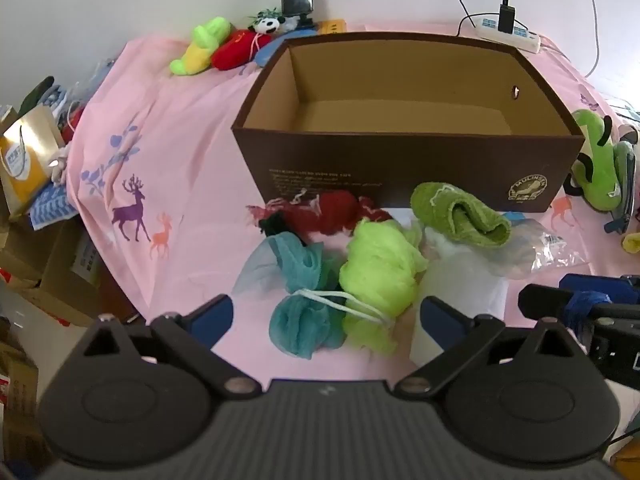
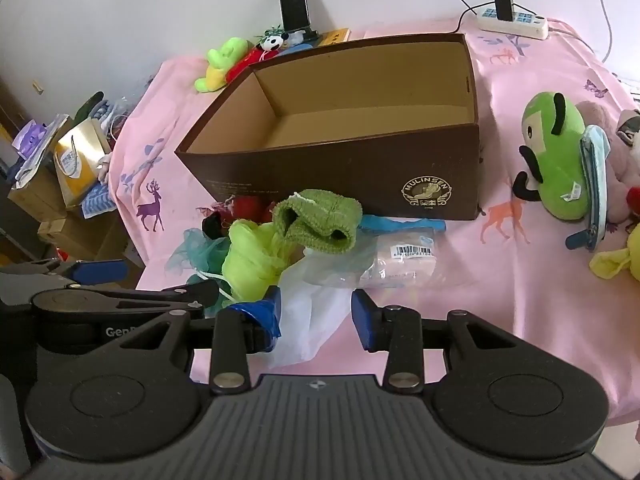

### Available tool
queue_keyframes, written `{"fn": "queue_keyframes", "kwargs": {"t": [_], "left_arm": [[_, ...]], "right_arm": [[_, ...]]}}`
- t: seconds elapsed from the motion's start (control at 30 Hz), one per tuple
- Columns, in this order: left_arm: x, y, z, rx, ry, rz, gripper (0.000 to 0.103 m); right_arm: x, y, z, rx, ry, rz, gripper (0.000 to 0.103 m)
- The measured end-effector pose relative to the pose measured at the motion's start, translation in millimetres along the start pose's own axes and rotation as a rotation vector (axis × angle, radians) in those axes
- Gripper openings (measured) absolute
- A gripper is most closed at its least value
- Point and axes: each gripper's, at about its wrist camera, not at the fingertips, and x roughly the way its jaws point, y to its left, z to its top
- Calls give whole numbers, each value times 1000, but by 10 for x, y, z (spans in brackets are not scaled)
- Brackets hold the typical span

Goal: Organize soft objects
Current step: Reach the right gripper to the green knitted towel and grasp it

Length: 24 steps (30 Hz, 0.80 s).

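My left gripper [image 1: 326,314] is spread wide over the teal puff [image 1: 298,276] and lime puff [image 1: 380,268], touching neither; my right gripper [image 2: 316,316] has its fingers apart with a white bag [image 2: 308,320] lying between them, pads not pressing on it as far as I can tell. The worry is the cord [image 1: 348,304] looping across both puffs — if I close the left on one, the other could drag along or snag the red knit [image 1: 328,212] behind. The green knit roll [image 2: 320,220] sits perched on the heap and could tumble once anything beneath shifts. The two grippers are close, so a collision is possible if both reach in. On the right, the slippery bag may slide out instead of lifting. The box [image 1: 404,160] stands just behind the heap, open — and nothing shows inside it. All the soft things are on the pink cloth [image 1: 172,152].
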Motion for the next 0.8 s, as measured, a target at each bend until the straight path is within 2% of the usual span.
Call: {"fn": "queue_keyframes", "kwargs": {"t": [0.37, 0.53, 0.6, 0.63, 0.7, 0.73, 0.8], "left_arm": [[39, -131, -25, 15, 4, 11, 100], [41, -13, -4, 13, -18, -38, 100], [14, 31, -30, 5, -44, -74, 96], [-19, 38, -48, 5, -116, -99, 96], [-89, 73, -95, 19, -166, -148, 94], [-126, 68, -117, 26, -217, -159, 93], [-195, 62, -152, 59, -244, -190, 87]], "right_arm": [[14, -106, 1, 23, 5, 22, 22], [10, -164, 8, 36, 4, 28, 22], [3, -191, 14, 40, 0, 29, 22], [-6, -209, 18, 44, -5, 31, 22], [-30, -249, 41, 54, -22, 37, 22], [-47, -276, 63, 62, -32, 46, 22], [-78, -327, 125, 80, -48, 79, 22]]}}
